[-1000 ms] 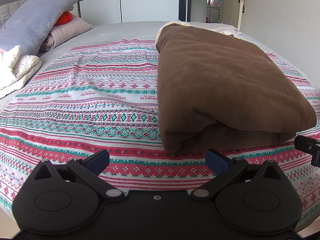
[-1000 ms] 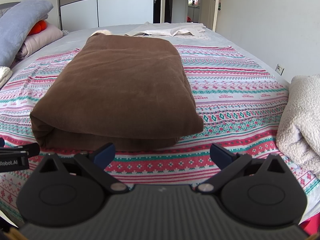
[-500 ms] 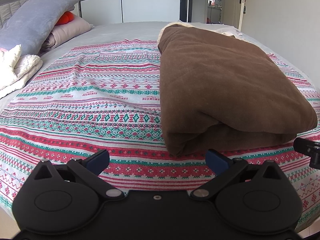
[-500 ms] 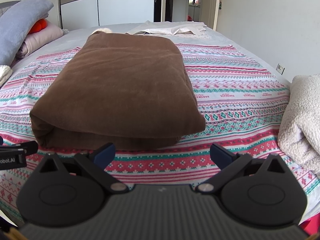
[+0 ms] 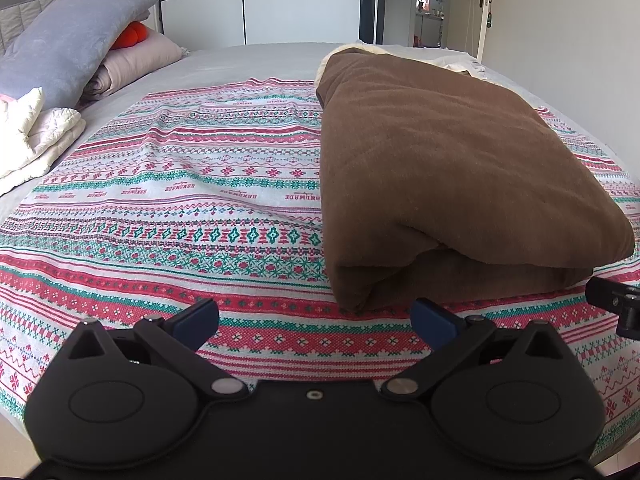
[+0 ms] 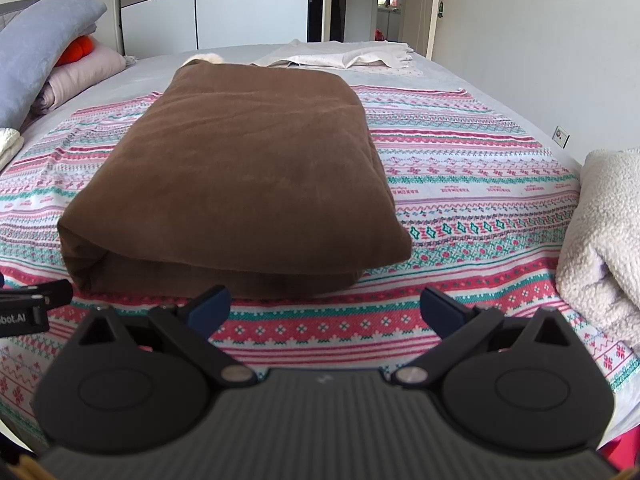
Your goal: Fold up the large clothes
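A large brown garment lies folded into a thick rectangle on the patterned bedspread; it also shows in the right wrist view. My left gripper is open and empty, just in front of the garment's near left corner. My right gripper is open and empty, just short of the garment's near folded edge. Each gripper's tip shows at the edge of the other's view.
Pillows and a white quilt lie at the left. A cream fleece blanket sits at the right bed edge. A pale sheet lies at the far end. Wardrobe and doorway stand behind.
Both grippers have drifted very slightly; the garment sits a touch further right in each view. Both stay open and nothing is held.
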